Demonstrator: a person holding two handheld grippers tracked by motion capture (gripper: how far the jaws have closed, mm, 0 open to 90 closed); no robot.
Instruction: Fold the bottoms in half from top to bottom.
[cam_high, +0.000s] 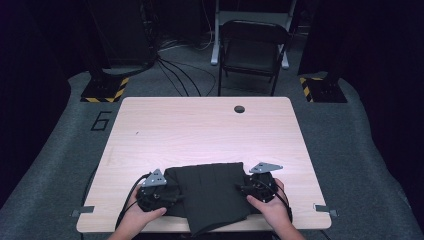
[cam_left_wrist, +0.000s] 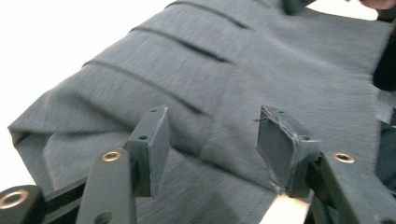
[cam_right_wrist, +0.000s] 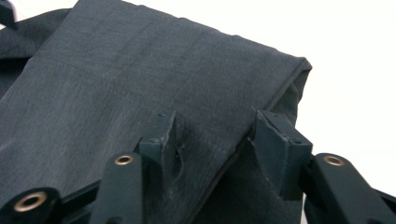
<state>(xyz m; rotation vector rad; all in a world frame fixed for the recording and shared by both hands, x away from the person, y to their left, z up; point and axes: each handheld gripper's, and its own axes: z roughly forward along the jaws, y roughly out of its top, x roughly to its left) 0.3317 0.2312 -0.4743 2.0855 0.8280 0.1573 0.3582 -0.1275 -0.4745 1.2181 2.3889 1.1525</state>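
Observation:
A dark grey folded cloth (cam_high: 212, 192) lies at the table's near edge, and one corner of it hangs over the front. In the left gripper view the cloth (cam_left_wrist: 233, 70) shows several long pleats. My left gripper (cam_high: 176, 193) sits at its left side, and the jaws (cam_left_wrist: 212, 135) stand open just above the fabric, holding nothing. My right gripper (cam_high: 241, 189) sits at the cloth's right side. There the jaws (cam_right_wrist: 215, 140) stand open with a folded edge of the cloth (cam_right_wrist: 116, 79) between them, and the pads do not press on it.
The light wooden table (cam_high: 200, 130) has a round cable hole (cam_high: 239, 109) near its far edge. A black folding chair (cam_high: 252, 50) stands beyond the table. Cables run over the grey floor behind it. Hazard-striped stand bases (cam_high: 105, 90) flank the far corners.

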